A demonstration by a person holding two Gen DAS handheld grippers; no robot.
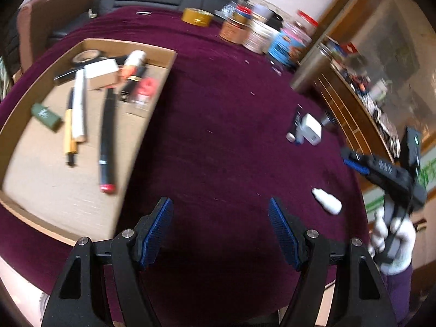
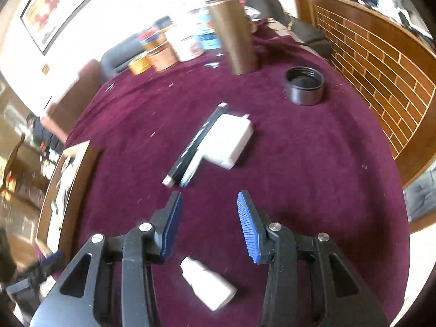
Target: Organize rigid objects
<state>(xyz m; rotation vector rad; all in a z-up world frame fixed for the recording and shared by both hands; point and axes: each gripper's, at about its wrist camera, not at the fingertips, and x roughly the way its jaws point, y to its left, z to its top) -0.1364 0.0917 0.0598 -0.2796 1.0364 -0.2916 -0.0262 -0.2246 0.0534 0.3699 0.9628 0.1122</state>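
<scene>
Left claw [image 1: 220,231] is released and empty above the maroon table [image 1: 218,109], beside the cardboard tray [image 1: 152,103] holding pens and a small box. Right claw [image 2: 209,226] is released and empty; the white bottle [image 2: 208,286] lies on the table beneath it, with the white charger [image 2: 229,139] and black pen [image 2: 190,147] lying ahead.

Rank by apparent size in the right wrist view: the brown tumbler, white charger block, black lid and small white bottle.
1. brown tumbler
2. white charger block
3. small white bottle, though it lies nearest the camera, which enlarges it
4. black lid, roughly alike with the bottle, so unsure
</scene>
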